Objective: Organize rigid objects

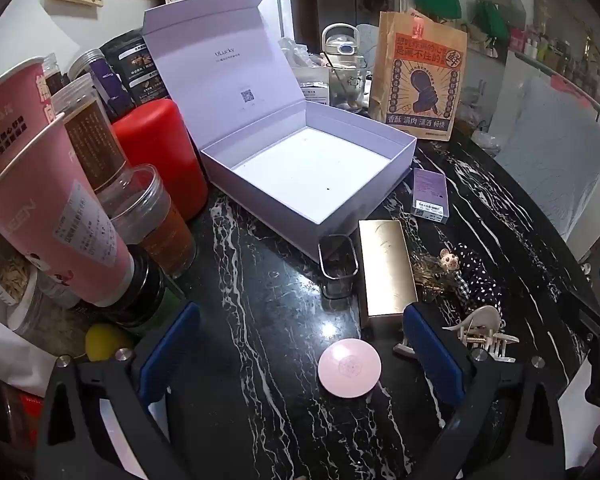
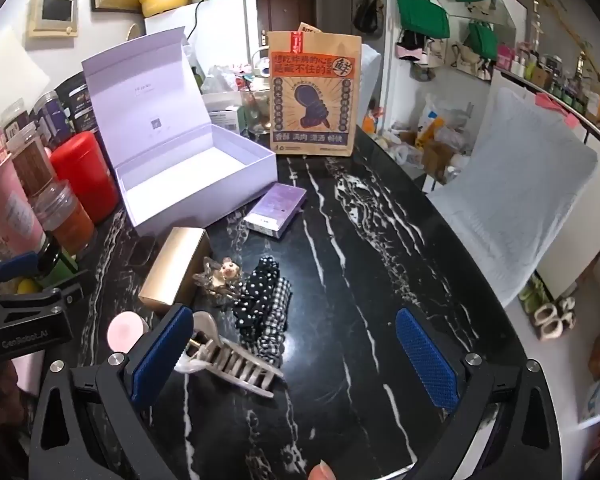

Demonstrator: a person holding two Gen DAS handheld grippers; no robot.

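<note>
A black marble table (image 1: 260, 320) is seen in both wrist views, with a lavender box (image 1: 308, 168) standing lid-up in the upper centre of the left view and the upper left of the right view. The left gripper (image 1: 300, 352) is held wide apart at the bottom of its frame, nothing being gripped; a pink round disc (image 1: 349, 367) lies between its fingers, nearer the right one, touching neither. Just above that right finger a gold box (image 1: 386, 268) is placed, with a small clear container (image 1: 338, 266) beside it on the left and a purple carton (image 1: 431, 196) further up. A white hair claw (image 1: 480, 332) is found to the right of the same finger. The right gripper (image 2: 296, 354) is likewise spread wide and empty in the lower part of its frame; the hair claw (image 2: 228, 356) lies against the inner side of its left finger, and a polka-dot scrunchie (image 2: 260, 292) rests just above it, beside the gold box (image 2: 176, 268) at centre left.
</note>
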